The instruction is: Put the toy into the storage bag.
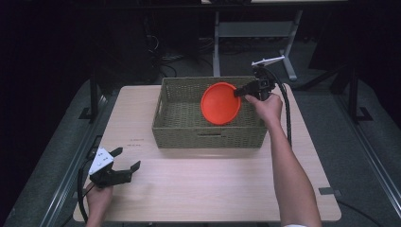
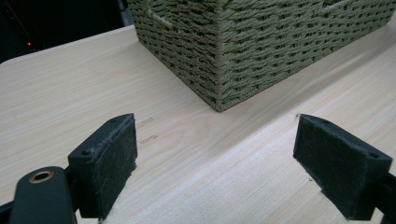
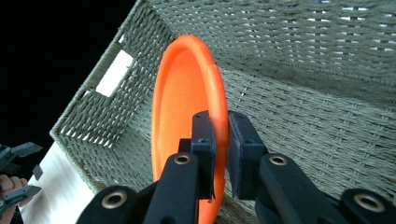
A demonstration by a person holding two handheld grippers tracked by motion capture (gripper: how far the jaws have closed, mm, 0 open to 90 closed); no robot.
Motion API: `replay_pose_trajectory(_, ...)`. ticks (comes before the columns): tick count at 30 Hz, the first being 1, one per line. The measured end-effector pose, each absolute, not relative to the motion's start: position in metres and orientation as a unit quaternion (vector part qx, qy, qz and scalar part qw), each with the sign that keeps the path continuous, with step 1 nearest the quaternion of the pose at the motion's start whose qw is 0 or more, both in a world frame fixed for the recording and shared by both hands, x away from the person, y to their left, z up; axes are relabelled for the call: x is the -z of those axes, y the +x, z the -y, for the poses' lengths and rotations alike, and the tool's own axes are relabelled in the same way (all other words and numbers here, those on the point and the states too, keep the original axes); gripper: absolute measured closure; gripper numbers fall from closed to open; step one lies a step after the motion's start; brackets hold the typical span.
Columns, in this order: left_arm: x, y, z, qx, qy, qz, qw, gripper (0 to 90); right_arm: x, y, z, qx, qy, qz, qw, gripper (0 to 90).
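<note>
An orange plate [image 1: 220, 102] hangs tilted on edge over the right half of a woven olive basket [image 1: 179, 132]. My right gripper [image 1: 238, 92] is shut on the plate's right rim. In the right gripper view the two jaws clamp the orange plate [image 3: 187, 93] by its rim, with my right gripper [image 3: 221, 135] above the inside of the basket [image 3: 303, 107]. My left gripper [image 1: 126, 158] rests near the table's front left corner, open and holding nothing. Seen from the left gripper view, my left gripper [image 2: 215, 154] faces the basket's near corner [image 2: 219, 56] across bare wood.
The basket stands at the back middle of a light wooden table [image 1: 203, 189]. A handle cut-out [image 3: 113, 72] opens in the basket's short wall. Beyond the table are a dark floor and a white desk frame [image 1: 255, 33].
</note>
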State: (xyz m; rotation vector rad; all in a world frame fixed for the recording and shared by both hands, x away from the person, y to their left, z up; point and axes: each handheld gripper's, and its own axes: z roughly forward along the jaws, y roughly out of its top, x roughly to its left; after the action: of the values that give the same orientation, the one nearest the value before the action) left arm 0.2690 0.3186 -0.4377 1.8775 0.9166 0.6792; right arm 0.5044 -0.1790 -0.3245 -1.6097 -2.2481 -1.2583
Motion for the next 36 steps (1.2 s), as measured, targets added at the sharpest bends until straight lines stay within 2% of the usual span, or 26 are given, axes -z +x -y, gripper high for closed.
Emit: replay_pose_trajectory(36, 0.439, 0.271, -0.32, -0.273, 0.757, -0.376, 0.459, 13.0, 0.373, 0.526, 0.152, 0.335, -0.536, 0.771, 0.081, 80.2)
